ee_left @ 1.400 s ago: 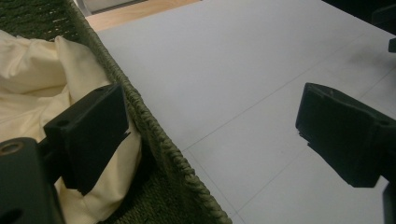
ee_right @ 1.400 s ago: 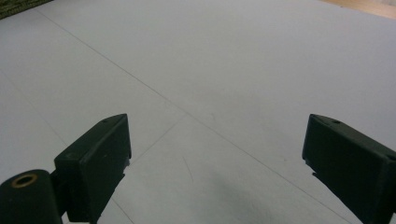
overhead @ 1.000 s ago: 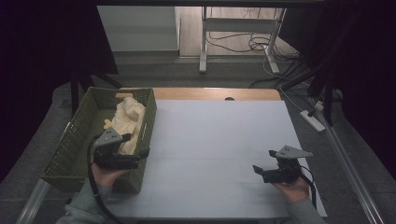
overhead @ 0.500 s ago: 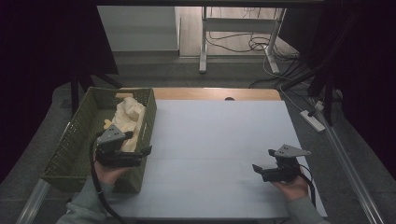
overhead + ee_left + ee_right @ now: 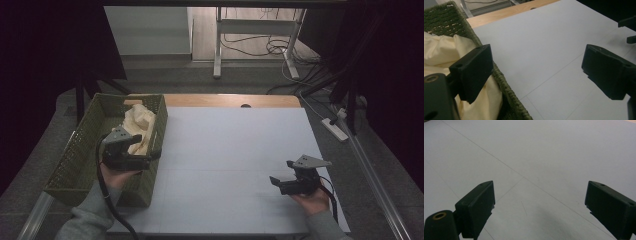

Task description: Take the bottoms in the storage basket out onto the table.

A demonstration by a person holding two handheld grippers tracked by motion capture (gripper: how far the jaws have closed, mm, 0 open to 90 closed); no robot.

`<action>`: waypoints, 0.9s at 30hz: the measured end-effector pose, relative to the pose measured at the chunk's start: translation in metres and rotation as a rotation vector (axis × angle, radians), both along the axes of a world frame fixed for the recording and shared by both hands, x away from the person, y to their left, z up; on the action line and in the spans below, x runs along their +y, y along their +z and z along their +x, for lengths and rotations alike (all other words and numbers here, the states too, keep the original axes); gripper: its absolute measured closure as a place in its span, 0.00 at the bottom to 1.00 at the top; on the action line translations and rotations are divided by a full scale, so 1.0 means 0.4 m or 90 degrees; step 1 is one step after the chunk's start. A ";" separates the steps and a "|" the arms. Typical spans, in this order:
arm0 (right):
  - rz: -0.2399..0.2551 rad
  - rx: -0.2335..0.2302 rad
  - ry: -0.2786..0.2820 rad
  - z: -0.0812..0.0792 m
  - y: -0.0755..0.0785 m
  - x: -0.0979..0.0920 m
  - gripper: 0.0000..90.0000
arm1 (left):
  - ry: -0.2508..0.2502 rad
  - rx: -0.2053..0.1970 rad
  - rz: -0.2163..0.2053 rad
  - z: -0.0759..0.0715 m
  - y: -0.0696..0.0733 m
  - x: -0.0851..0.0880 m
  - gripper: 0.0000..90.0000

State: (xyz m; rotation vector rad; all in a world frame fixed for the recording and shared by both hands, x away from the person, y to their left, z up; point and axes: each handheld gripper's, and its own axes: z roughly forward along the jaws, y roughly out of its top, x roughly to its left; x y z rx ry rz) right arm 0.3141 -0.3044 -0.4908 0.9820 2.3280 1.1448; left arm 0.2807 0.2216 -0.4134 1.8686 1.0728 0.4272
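Note:
A green woven basket (image 5: 80, 145) stands at the table's left edge with a pale yellow cloth (image 5: 140, 120) bunched inside. My left gripper (image 5: 147, 147) hangs over the basket's right wall, jaws open and empty. In the left gripper view that wall (image 5: 506, 92) runs between the jaws of the left gripper (image 5: 536, 62), with the cloth (image 5: 444, 50) behind the left jaw. My right gripper (image 5: 281, 172) hovers open over the bare table near the front right. The right gripper view has the right gripper (image 5: 539, 195) wide apart above the grey surface, nothing between its jaws.
The table (image 5: 235, 145) is a light grey sheet with faint seam lines and a wooden strip (image 5: 230, 100) at its far edge. Table legs and cables (image 5: 250, 45) lie on the floor beyond. A power strip (image 5: 336, 127) sits off the right side.
The left gripper has drifted slightly away from the person along the basket's right wall. The right gripper has kept still.

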 end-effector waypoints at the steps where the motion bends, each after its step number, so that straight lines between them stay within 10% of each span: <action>1: 0.000 0.000 0.000 0.000 0.000 0.000 0.11 | 0.002 0.001 0.000 0.004 0.001 0.002 0.11; 27: -0.006 0.004 0.000 0.004 -0.005 0.002 0.11 | 0.005 0.008 0.024 0.096 0.048 -0.005 0.10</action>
